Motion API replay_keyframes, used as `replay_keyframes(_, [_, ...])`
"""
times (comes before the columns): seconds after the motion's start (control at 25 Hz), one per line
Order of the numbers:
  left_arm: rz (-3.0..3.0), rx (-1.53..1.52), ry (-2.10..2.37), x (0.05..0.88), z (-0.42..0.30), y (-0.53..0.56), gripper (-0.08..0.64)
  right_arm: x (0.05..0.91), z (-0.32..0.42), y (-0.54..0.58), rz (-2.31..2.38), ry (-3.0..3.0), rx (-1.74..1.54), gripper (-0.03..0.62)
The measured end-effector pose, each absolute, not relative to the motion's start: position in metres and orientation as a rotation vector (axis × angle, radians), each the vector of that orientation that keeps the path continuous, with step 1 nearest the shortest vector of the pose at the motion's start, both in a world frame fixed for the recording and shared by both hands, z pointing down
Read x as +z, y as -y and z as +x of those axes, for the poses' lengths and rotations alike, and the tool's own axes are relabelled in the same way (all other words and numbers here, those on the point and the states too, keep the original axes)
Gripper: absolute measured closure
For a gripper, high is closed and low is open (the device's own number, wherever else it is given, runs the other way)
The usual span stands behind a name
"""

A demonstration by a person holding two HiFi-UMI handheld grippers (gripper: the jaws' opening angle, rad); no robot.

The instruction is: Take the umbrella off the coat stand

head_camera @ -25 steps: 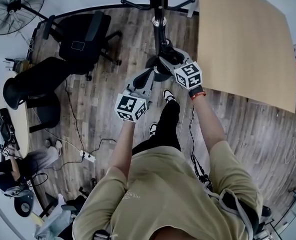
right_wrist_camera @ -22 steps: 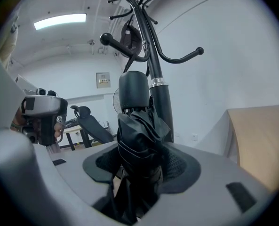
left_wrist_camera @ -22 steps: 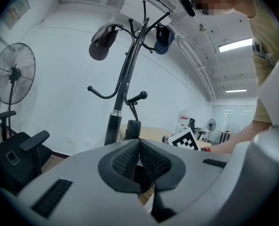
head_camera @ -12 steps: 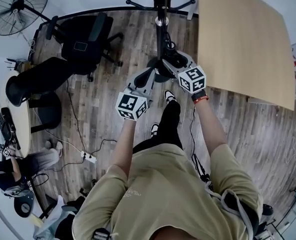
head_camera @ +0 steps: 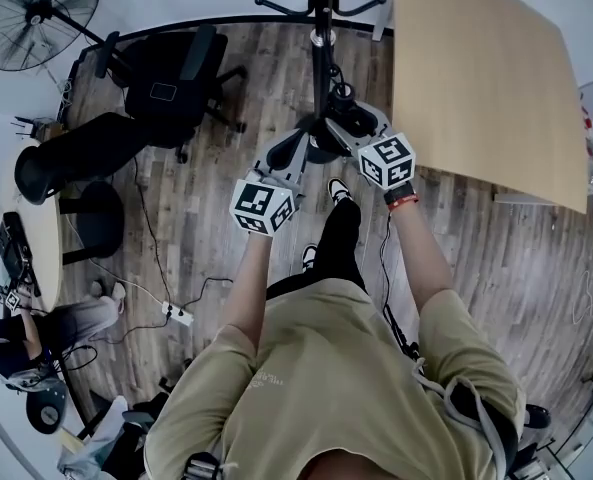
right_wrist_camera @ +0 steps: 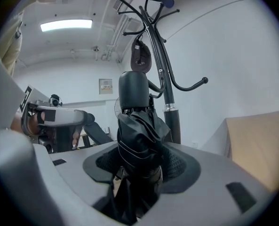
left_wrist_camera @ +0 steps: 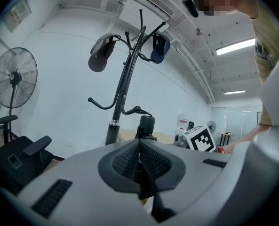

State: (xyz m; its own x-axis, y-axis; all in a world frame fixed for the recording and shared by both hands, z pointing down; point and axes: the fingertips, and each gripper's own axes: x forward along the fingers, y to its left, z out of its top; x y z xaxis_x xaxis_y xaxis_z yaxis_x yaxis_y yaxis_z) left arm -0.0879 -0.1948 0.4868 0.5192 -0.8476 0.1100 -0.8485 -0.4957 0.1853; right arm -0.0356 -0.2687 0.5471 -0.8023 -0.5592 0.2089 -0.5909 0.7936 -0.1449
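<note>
Lift-off is in hand: the folded black umbrella (right_wrist_camera: 135,126) is clamped upright in the right gripper (right_wrist_camera: 139,167), just beside the coat stand (right_wrist_camera: 171,108) pole. The left gripper (left_wrist_camera: 139,160) is closed on nothing. Next, the umbrella likely needs drawing clear of the hooks.

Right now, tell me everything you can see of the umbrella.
The umbrella is a compact black one, folded shut, with its fabric canopy bunched in soft creases and a band wrapped round it. A smooth, rounded black handle tops it. It stands roughly upright, clamped at the canopy between the pads of the right gripper, close in front of the coat stand pole. Whether any part of it hangs on a hook, I cannot tell.
</note>
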Motion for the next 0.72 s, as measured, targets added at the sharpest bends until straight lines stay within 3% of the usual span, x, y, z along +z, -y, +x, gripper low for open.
replay_keyframes(0.72, [2.529,-0.044,1.493,0.456,-0.109,0.158,0.535,0.497,-0.033,0.221,1.003,2.857,0.348,0.345])
